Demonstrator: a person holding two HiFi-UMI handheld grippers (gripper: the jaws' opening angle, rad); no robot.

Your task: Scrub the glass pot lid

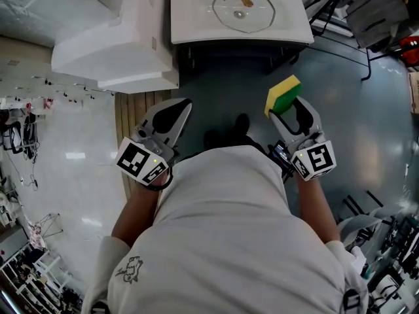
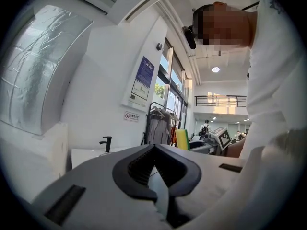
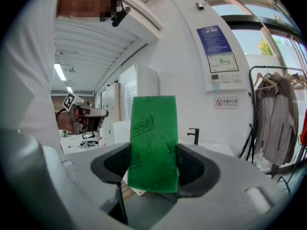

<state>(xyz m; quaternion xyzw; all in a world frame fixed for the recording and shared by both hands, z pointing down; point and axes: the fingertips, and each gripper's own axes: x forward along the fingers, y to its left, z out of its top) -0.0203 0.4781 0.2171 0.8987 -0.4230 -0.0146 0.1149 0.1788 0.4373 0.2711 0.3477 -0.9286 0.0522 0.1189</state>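
Note:
The glass pot lid [image 1: 243,9] lies flat in the white sink basin [image 1: 196,18] ahead of me, with a brownish smear near its middle. My right gripper [image 1: 283,107] is shut on a yellow and green scrub sponge [image 1: 283,94], whose green face [image 3: 153,143] stands upright between the jaws. My left gripper [image 1: 184,108] is shut and holds nothing; its jaws meet at the tips [image 2: 154,150]. Both grippers hang over the floor, short of the sink. The sponge [image 2: 182,139] shows in the left gripper view too.
A large white block [image 1: 118,51] sits left of the sink. A black tap [image 3: 194,136] stands on the sink top. A clothes rack [image 3: 276,114] with hanging garments stands to the right by the wall. Dark cables and gear [image 1: 366,18] lie right of the sink.

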